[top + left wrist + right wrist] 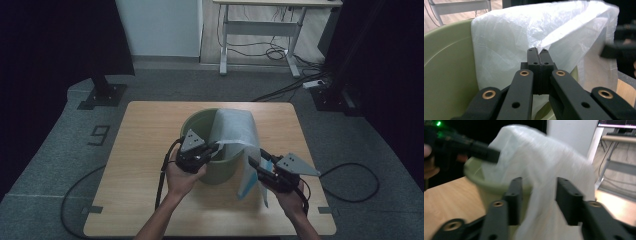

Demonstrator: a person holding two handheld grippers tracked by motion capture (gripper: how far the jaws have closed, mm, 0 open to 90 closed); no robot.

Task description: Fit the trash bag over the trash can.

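Note:
A light green bin (197, 125) stands in the middle of the wooden table (145, 150). A white plastic bag (235, 127) hangs out of it, draped over its right rim and down toward the table. My left gripper (215, 149) is at the bin's near rim, shut on a fold of the bag (524, 32); its jaws (538, 51) meet with the film pinched at their tip, and the bin's inner wall (446, 62) is to their left. My right gripper (256, 164) is to the right of the bin, open, and the hanging bag (541, 157) passes loosely between its jaws (538, 192).
A white-legged desk (265, 25) stands on the grey floor behind the table, with cables under it. A black stand base (102, 95) sits off the far left corner. A cable loop (350, 180) lies right of the table. Dark curtains hang on both sides.

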